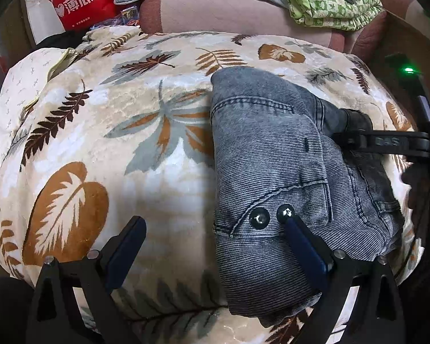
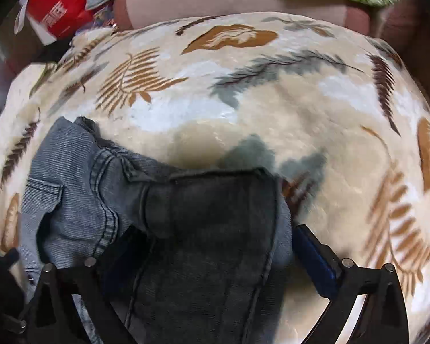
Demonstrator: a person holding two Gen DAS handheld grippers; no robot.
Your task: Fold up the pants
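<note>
Sitting bundled on the cream leaf-print fleece blanket (image 1: 100, 149), the grey washed-denim pants (image 1: 272, 157) look mostly folded. Left gripper (image 1: 212, 229) gapes wide, one finger resting on them; right gripper (image 2: 212, 238) also spread, straddling dark fabric. Dragging either could easily undo the fold.

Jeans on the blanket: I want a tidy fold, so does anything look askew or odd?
The jeans are folded into a compact bundle, but the layers are offset: a darker layer juts out on the right-gripper side. No damage shows.
</note>
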